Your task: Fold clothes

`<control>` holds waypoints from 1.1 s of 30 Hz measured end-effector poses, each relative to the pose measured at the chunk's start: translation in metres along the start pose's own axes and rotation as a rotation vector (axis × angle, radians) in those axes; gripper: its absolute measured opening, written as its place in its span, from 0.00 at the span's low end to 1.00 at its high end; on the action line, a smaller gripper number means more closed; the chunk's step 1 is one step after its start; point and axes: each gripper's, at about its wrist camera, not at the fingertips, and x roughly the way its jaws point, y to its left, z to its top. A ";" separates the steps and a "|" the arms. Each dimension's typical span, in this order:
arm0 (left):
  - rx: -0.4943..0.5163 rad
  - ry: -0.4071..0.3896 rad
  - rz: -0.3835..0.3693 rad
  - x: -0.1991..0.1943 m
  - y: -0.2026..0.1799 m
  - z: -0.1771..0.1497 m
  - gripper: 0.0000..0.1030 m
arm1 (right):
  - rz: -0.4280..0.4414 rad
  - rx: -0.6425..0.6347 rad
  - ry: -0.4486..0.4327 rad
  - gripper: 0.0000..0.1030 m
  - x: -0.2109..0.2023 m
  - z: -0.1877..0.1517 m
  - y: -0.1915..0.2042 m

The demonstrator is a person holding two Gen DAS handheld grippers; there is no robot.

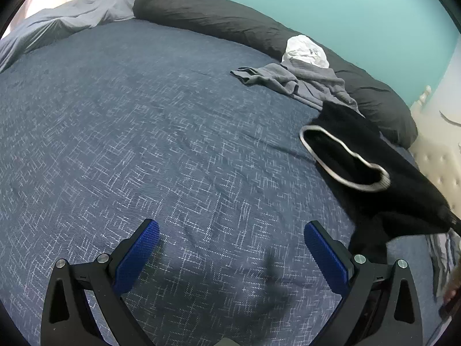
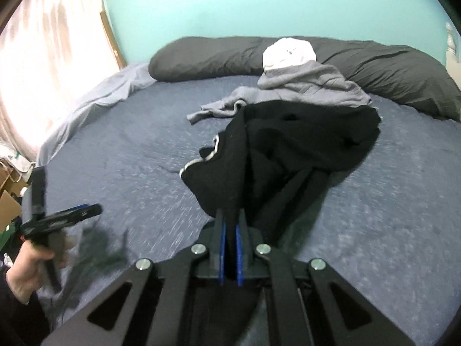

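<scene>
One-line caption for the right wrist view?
Right gripper clamped on a black garment with grey trim, drawn across a blue patterned bedspread.

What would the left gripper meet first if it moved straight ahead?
Probably only the bedspread: the open left gripper points over bare cover. The black garment lies off to its right, apparently outside that line, though depth is unclear.

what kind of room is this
Most likely a bedroom: a bed with a dark blue patterned cover, a long dark grey pillow against the teal wall, and a curtained window beside it.
</scene>
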 end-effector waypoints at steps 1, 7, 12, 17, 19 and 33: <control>0.000 0.001 0.000 0.000 0.000 0.000 1.00 | -0.004 0.009 -0.007 0.05 -0.010 -0.004 -0.006; 0.004 0.004 0.002 0.002 -0.001 -0.001 1.00 | -0.081 0.107 0.035 0.05 -0.027 -0.026 -0.050; 0.008 0.010 -0.001 0.004 -0.002 -0.002 1.00 | -0.156 0.193 0.099 0.05 -0.021 -0.043 -0.084; 0.007 0.011 -0.006 0.005 -0.001 0.000 1.00 | -0.159 0.220 0.033 0.09 -0.031 -0.039 -0.072; 0.011 0.009 -0.009 0.006 -0.002 0.001 1.00 | -0.153 0.241 0.010 0.12 -0.035 -0.039 -0.068; 0.078 0.006 -0.027 0.013 -0.022 0.016 1.00 | -0.133 0.400 -0.094 0.27 -0.046 -0.040 -0.059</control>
